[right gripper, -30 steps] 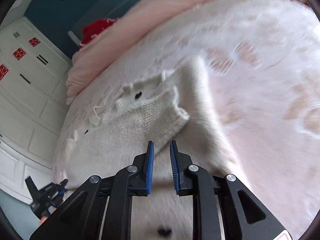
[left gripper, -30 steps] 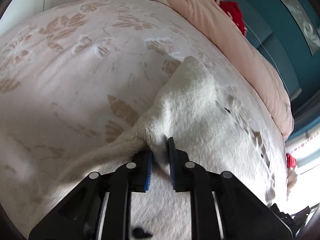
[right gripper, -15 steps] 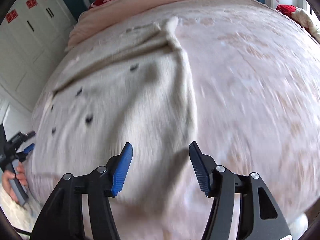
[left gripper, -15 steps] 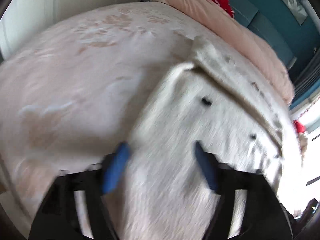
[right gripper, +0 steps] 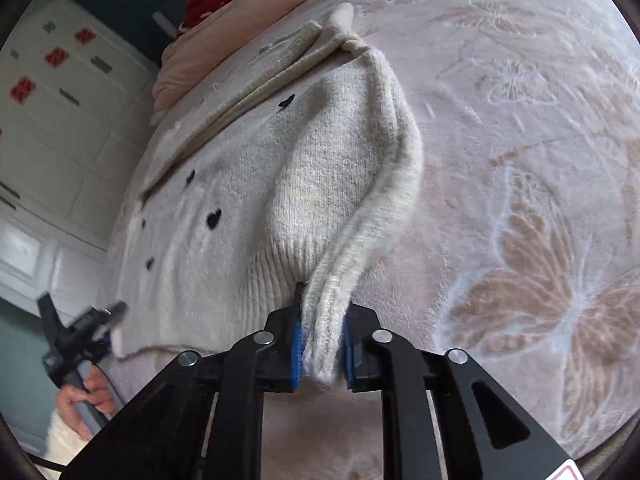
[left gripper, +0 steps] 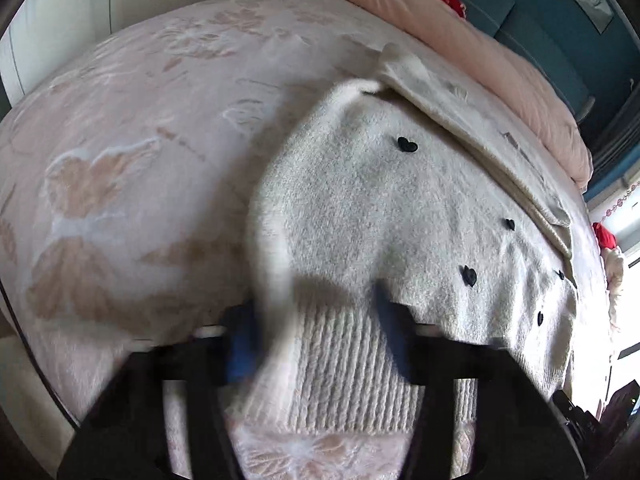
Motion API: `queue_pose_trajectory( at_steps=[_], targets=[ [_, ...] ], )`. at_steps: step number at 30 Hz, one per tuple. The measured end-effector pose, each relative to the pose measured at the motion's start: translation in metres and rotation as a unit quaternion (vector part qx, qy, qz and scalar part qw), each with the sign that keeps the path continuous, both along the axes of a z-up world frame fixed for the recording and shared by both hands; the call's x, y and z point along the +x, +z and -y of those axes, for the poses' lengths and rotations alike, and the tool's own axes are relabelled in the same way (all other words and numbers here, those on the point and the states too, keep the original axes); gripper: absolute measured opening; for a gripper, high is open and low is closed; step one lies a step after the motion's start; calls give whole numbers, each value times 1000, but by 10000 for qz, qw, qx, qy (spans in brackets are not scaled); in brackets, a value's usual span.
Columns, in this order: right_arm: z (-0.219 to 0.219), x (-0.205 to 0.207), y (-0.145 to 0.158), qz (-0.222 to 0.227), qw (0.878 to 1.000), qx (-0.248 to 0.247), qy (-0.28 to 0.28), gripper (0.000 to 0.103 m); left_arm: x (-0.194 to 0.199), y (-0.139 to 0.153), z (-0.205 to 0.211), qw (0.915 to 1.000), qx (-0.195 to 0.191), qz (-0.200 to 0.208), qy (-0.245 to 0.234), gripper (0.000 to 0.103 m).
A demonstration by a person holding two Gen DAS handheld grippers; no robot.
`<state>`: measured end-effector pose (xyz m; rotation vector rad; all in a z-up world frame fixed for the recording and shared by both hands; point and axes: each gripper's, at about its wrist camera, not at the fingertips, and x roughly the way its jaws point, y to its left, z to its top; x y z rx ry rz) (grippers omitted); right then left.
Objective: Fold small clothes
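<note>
Two hand-held grippers are working: my right hand-held gripper point(right gripper: 320, 344) is pinching the cardigan point(right gripper: 240, 184) hem stretching away ahead, my left hand-held gripper point(left gripper: 316, 344) is blurred, straddling the opposite hem, grip unclear.

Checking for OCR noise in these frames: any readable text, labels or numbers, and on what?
No readable text in either view.
Red squares on the white cabinet: marks too small and blurred to read.
Red-edged sticker on the right gripper: cut off at the frame edge, unreadable.
Cream cardigan: only black heart buttons, no label showing.
</note>
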<state>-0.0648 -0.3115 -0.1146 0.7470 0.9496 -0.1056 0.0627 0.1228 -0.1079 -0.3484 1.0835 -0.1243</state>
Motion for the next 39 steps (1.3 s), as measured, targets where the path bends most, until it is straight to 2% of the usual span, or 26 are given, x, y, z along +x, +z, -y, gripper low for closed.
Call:
queue_pose_trajectory(
  at_steps=[1, 4, 7, 9, 13, 17, 19, 20, 21, 22, 24, 25, 27, 28, 29, 30, 31, 32, 34, 39],
  targets=[
    [2, -1, 7, 105, 9999, 15, -41, 12, 3, 0, -4, 9997, -201, -123, 7, 9],
    [7, -19, 41, 504, 9987, -25, -59, 11, -1, 17, -22, 9979, -604, -108, 182, 7],
    [10, -41, 64, 613, 9978, -237, 15, 9, -15, 36, -32, 9975, -710, 0, 27, 6],
    [13, -56, 68, 540, 9979, -354, 61, 9, -26, 38, -35, 9971, -752, -86, -96, 6],
    [11, -87, 57, 209, 9986, -469, 152, 9, -57, 34, -33, 9970, -634, -258, -368, 6],
    [6, -108, 33, -107, 9994, -258, 188, 9, -81, 21, -33, 9960, -641, -434, -448, 7],
    [5, -107, 21, -208, 9994, -155, 235, 12, -80, 17, -31, 9967, -578, -420, -395, 12],
    [4, -104, 17, -259, 9994, -102, 227, 17, -77, 14, -30, 9967, -597, -438, -326, 12],
    [5, -98, 11, -359, 9991, -77, 198, 17, -73, 12, -29, 9969, -593, -451, -248, 19],
    [6, -92, 8, -428, 9989, -108, 179, 20, -68, 12, -27, 9974, -535, -457, -180, 33],
    [7, -85, 6, -495, 9986, -182, 84, 30, -64, 10, -24, 9984, -359, -426, 3, 52],
    [9, -81, 5, -456, 9988, -162, 55, 37, -64, 10, -22, 9985, -389, -378, 39, 59],
    [8, -75, 4, -405, 9990, -152, 65, 43, -58, 8, -15, 9985, -370, -392, -41, 67],
    [5, -75, 3, -392, 9990, -190, 96, 43, -56, 7, -11, 9988, -298, -391, -86, 66],
    [3, -72, 2, -383, 9988, -259, 139, 32, -56, 5, -8, 9990, -206, -373, -149, 65],
    [2, -73, 1, -347, 9990, -238, 178, 15, -55, 5, -3, 9989, -96, -344, -295, 49],
    [4, -73, 1, -302, 9994, -117, 156, 10, -53, 4, 1, 9982, -72, -355, -480, 15],
    [4, -75, 4, -222, 9997, -28, 93, 10, -52, 4, 2, 9975, -134, -401, -573, 9],
    [7, -87, 18, 76, 9999, 61, 42, 9, -57, 16, -7, 9973, -399, -332, -528, 7],
    [7, -124, 55, 366, 9988, -127, 298, 8, -87, 50, -29, 9954, -552, -35, -777, 6]
  ],
)
